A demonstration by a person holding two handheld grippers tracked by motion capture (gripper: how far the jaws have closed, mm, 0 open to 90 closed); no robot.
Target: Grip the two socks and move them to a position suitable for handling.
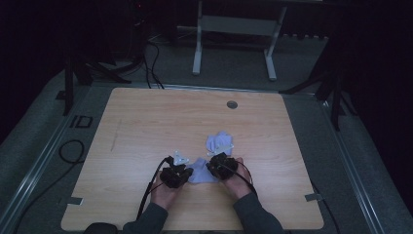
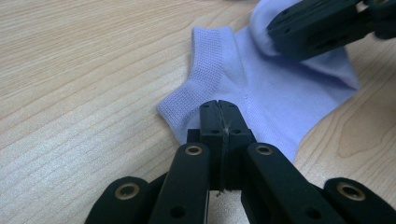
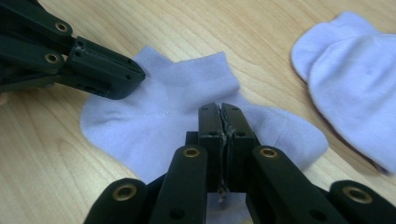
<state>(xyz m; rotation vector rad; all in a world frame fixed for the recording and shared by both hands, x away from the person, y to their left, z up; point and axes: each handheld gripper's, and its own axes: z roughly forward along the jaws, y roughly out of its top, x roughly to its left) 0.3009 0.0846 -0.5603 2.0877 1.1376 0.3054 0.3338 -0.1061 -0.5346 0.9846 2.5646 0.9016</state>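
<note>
Sock (image 2: 261, 88), pale lilac and flattened on the wooden table (image 1: 146, 122), lies between the two grippers near the person's edge; a second folded sock (image 3: 355, 84) rests just beyond it, apart. Left gripper (image 2: 218, 108) has its jaws pressed together at the sock's edge by the ribbed cuff, though whether fabric is pinched between them I cannot tell; right gripper (image 3: 219, 112) is likewise closed over the opposite side, its grip on cloth equally unclear. Doing this step well likely means keeping both pinches low and level, pulling gently apart so the fabric stays smooth; uneven tension could bunch it. Its long axis runs roughly left to right across the table, cuff toward the left gripper.
</note>
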